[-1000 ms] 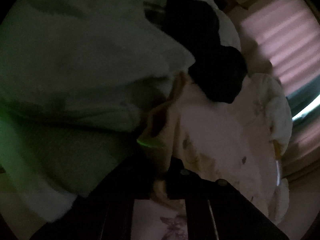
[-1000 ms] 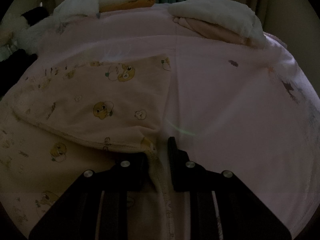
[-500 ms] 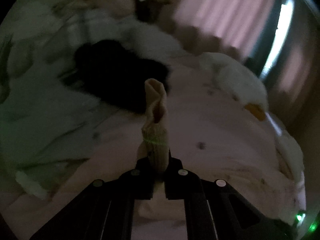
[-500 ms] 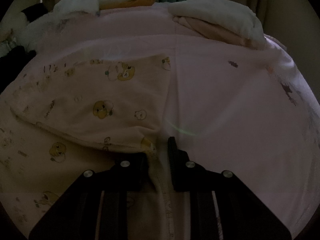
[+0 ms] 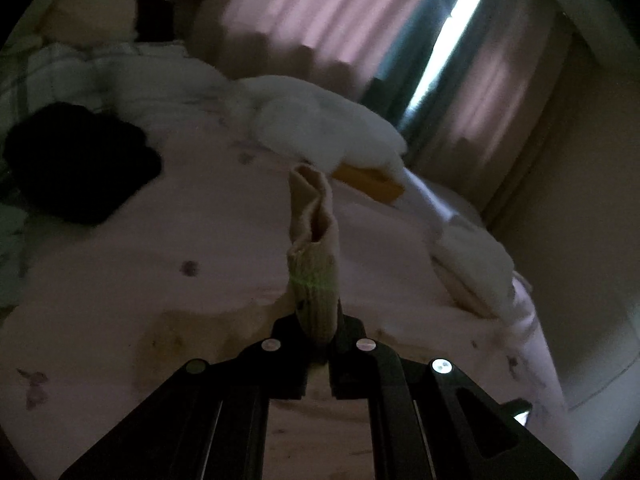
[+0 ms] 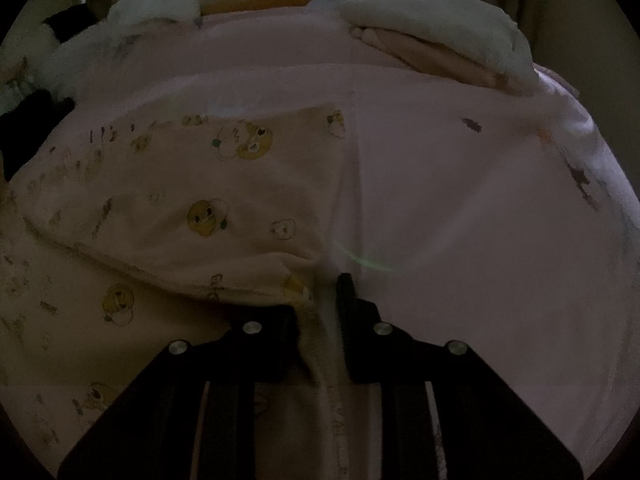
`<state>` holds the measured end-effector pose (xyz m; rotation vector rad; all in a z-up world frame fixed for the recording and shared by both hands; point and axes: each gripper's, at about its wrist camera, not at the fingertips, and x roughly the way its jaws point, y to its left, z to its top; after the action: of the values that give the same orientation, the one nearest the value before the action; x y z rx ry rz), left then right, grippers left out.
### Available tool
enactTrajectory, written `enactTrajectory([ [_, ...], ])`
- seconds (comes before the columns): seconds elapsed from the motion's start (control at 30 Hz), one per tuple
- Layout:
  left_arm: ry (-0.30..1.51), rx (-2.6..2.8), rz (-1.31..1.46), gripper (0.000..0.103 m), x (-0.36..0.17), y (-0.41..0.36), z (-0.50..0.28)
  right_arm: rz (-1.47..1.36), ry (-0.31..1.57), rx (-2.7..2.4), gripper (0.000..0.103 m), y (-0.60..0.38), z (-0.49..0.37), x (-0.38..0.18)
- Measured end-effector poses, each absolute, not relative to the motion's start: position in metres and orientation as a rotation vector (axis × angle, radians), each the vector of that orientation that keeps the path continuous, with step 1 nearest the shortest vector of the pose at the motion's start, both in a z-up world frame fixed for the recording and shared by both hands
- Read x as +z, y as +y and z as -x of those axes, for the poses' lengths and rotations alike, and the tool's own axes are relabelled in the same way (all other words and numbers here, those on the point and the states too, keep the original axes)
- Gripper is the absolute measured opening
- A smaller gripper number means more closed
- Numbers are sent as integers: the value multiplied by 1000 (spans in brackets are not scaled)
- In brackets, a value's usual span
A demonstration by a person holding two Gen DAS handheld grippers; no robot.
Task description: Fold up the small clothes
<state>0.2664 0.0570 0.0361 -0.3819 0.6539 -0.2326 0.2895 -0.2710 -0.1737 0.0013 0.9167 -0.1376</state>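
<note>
A cream baby garment with yellow duck prints lies partly folded on the pink bed sheet. My right gripper is shut on the garment's edge near its lower right corner, low over the sheet. In the left wrist view, my left gripper is shut on a ribbed cream cuff of the same kind of fabric. The cuff stands up from the jaws in a curled tube, held above the bed. The rest of that fabric hangs below the fingers, out of sight.
A black garment lies at the bed's left side. A white fluffy pile over something orange sits at the far edge. A folded stack of white and pink clothes rests at the far right. Pink curtains hang behind.
My left gripper has risen and swung away from the heap of clothes with the cream cuff in it, rolling until the bed looks level. The right gripper has stayed put on the garment's edge.
</note>
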Motion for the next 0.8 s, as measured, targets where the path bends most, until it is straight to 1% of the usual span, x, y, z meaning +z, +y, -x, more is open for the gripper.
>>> enactTrajectory([
  [0.13,681,-294,381,6,33,14,-277,1,916,-135,21,-272,-289,-174],
  [0.33,700,-363,351,6,26,-44,-286,-125,903,-79,22,-290,-286,-174],
  [0.57,802,-489,417,6,-8,-122,-289,-87,895,-95,22,-279,-283,-175],
  [0.67,865,-547,470,6,-25,-141,-292,-129,888,-78,22,-286,-283,-175],
  [0.7,885,-548,490,8,-28,-143,-292,-147,886,-71,22,-289,-283,-175],
  [0.77,942,-591,520,23,-32,-147,-292,-167,883,-64,22,-291,-282,-175],
  [0.8,968,-649,536,38,-33,-150,-292,-164,883,-65,22,-290,-282,-176],
])
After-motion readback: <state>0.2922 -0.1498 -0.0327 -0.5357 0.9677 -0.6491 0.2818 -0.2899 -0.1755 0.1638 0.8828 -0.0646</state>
